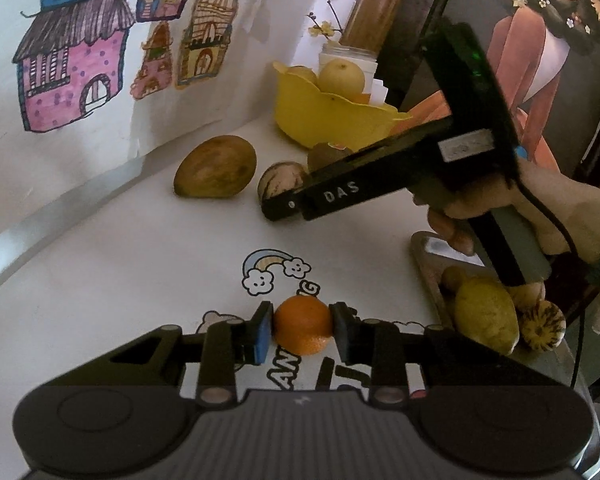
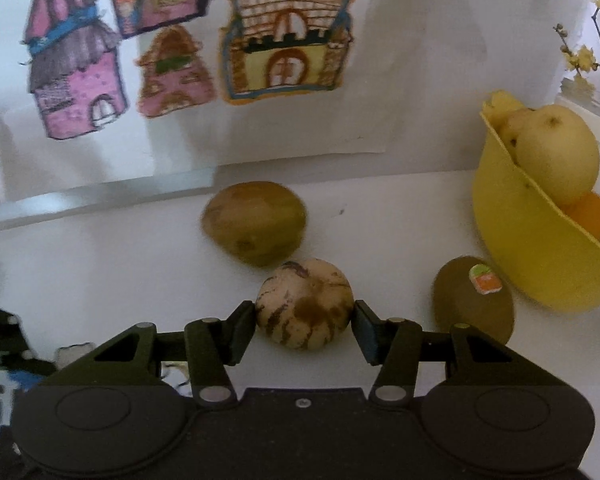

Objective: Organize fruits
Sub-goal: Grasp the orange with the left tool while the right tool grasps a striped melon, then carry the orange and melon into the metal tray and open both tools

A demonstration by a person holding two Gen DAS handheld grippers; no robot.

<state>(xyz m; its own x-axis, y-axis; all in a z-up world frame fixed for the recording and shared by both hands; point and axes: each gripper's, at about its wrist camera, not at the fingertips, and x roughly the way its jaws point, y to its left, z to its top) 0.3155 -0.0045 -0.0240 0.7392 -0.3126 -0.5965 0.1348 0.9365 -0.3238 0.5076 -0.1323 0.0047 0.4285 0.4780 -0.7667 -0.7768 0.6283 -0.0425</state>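
Observation:
My left gripper (image 1: 303, 330) is shut on a small orange (image 1: 303, 329) just above the white table. My right gripper (image 2: 305, 322) has its pads against both sides of a round striped melon-like fruit (image 2: 305, 310) that sits on the table; it also shows in the left wrist view (image 1: 281, 184) beside the right gripper's fingers (image 1: 284, 205). A brown-green mango (image 2: 255, 222) lies behind it, and a kiwi with a sticker (image 2: 474, 300) lies to its right. A yellow bowl (image 2: 540, 264) holds pears and something orange.
A metal tray (image 1: 422, 256) at the right of the left wrist view holds a yellow lemon-like fruit (image 1: 486, 314) and a striped fruit (image 1: 542, 326). A wall with house drawings (image 1: 72, 60) stands behind the table. A cartoon sticker (image 1: 276, 272) lies on the tabletop.

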